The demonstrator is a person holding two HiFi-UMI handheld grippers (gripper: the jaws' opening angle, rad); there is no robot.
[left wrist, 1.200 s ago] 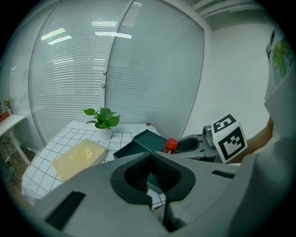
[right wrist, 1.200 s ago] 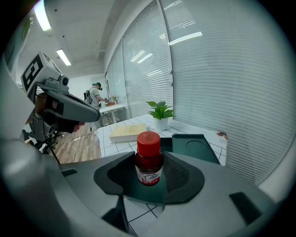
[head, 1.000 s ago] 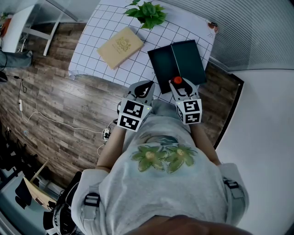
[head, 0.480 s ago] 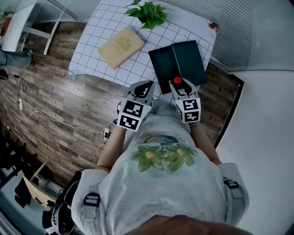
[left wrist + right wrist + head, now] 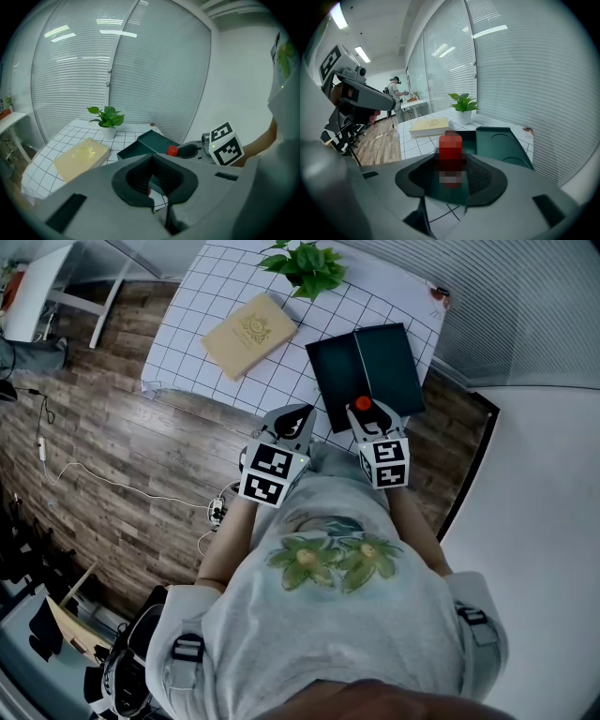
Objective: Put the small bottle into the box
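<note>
right tool (image 5: 364,412) clamped on small bottle (image 5: 362,403) at near edge of open box (image 5: 375,362), left tool (image 5: 297,418) closed, empty

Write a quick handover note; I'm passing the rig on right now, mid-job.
Left gripper: tongs together, empty, just left of the box.
Right gripper: tongs shut on the bottle, cap up, at the open box's near edge.
Done: bottle picked up and at the box.
Left: lower it into the box, release.
</note>
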